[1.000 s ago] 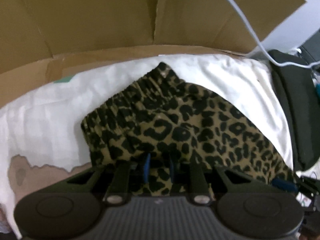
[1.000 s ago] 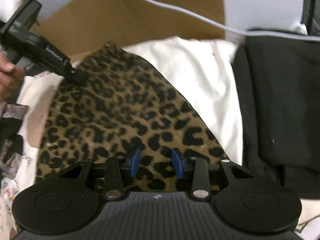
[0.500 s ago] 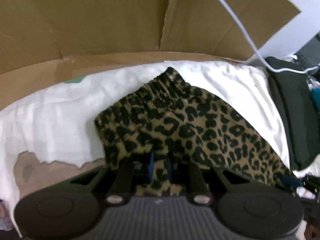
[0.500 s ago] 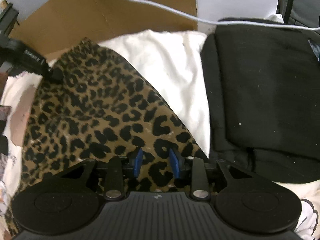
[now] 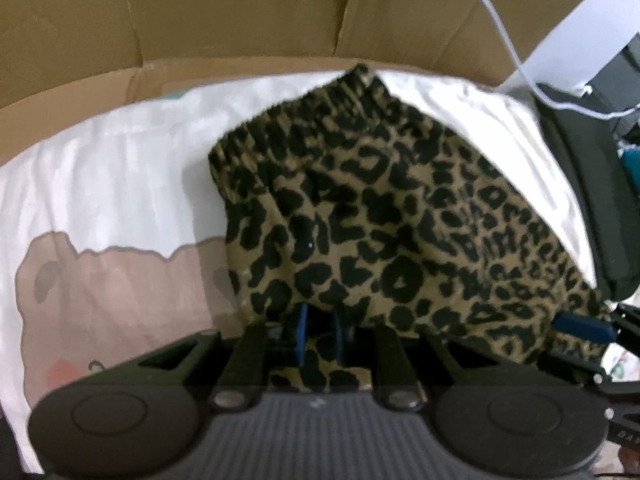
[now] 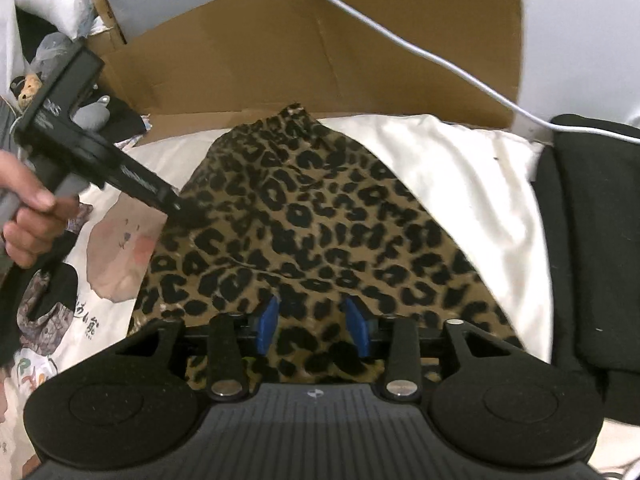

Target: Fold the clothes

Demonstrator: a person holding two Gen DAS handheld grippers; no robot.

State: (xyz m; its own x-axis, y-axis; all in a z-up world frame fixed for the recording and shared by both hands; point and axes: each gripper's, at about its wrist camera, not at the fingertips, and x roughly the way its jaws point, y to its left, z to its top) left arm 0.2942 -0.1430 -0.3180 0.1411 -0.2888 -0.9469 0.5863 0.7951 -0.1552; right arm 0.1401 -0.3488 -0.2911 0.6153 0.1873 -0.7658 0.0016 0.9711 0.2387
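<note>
Right now, nearest the lens in the left wrist view, the left gripper (image 5: 320,334) is pinching the near edge of the leopard-print garment (image 5: 384,216), its blue jaws standing close together with a fold of the cloth between them, and the fabric is draping up and over the fingers at the bottom centre of the frame. In the right wrist view the right gripper (image 6: 312,322) is hovering low over the same garment (image 6: 316,224), its blue jaws standing apart with cloth lying between and beneath them; I am judging that they are not clamping anything. The piece is lying on a white sheet (image 5: 120,168) printed with a pale cartoon bear (image 5: 112,280), filling the middle of both frames, with a black garment (image 6: 592,240) just beside it at the right edge. Its long axis is running from the near hem away to the gathered elastic waistband (image 5: 304,120) at upper centre, so the waistband end is pointing toward the cardboard wall (image 5: 240,12) behind. Judging by the raised hem, a fold along that axis seems to be in hand, the near edge being carried toward the waistband; the next move is calling for both corners to travel level, so the right side needs a hold and the lifted edge should land square. A white cable (image 6: 420,52) is crossing the cardboard farthest back.
</note>
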